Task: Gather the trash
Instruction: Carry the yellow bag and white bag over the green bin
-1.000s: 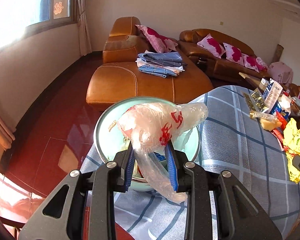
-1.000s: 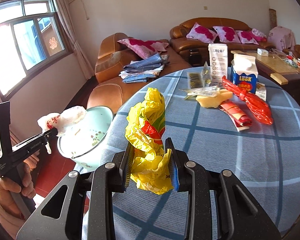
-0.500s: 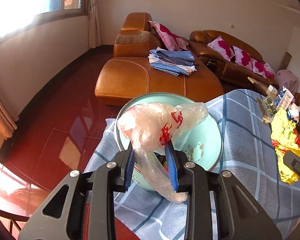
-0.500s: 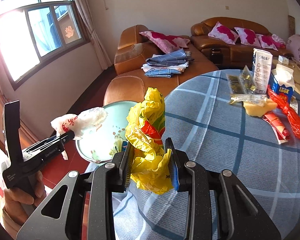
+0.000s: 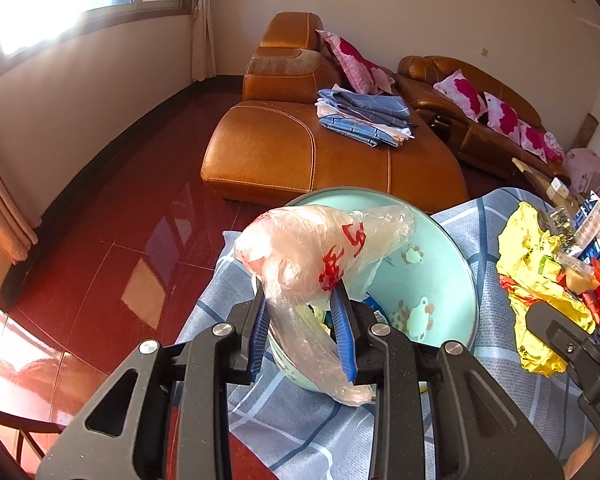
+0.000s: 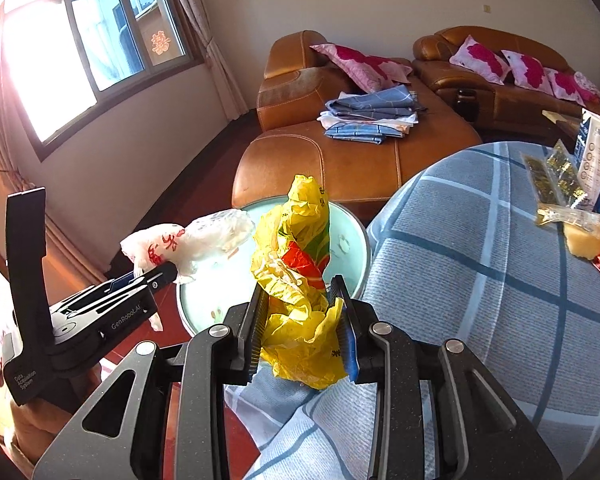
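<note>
L gripper (image 5: 303,332): clamped on clear plastic bag (image 5: 308,256) — green basin (image 5: 452,280) just beyond.
R gripper (image 6: 302,330): pinching yellow wrapper (image 6: 296,264) — basin ahead-left.

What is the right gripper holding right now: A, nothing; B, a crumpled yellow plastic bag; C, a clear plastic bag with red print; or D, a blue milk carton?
B: the right gripper is clamped on the crumpled yellow plastic bag.

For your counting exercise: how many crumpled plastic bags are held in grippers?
2. The clear plastic bag sits in the left gripper over the basin; the yellow plastic bag sits in the right gripper.
</note>
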Demonstrator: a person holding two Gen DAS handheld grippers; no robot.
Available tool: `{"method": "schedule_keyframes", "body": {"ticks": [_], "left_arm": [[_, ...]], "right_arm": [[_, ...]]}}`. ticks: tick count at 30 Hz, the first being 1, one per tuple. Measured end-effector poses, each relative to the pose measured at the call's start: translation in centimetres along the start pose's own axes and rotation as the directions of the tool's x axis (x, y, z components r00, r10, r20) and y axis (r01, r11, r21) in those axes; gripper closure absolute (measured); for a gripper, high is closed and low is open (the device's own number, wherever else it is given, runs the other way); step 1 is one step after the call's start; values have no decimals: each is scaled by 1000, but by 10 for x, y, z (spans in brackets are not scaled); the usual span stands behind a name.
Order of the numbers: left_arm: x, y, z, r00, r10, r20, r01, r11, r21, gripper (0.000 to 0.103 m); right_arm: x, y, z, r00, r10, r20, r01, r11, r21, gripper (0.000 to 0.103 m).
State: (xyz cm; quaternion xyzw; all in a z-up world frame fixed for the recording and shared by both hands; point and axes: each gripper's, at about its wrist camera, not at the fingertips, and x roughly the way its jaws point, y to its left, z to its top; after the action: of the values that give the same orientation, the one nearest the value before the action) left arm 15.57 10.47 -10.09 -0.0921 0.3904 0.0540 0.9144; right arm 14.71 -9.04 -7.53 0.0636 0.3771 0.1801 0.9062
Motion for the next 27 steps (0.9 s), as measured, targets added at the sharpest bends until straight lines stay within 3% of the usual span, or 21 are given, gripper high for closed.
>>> {"method": "schedule_keyframes", "body": {"ticks": [27], "left_arm": [[56,-13,13,994,9,-113,-7,1000,14,73]], "right_arm": [[59,-5,14,997,-6,-83,11,998,54,70]]}}
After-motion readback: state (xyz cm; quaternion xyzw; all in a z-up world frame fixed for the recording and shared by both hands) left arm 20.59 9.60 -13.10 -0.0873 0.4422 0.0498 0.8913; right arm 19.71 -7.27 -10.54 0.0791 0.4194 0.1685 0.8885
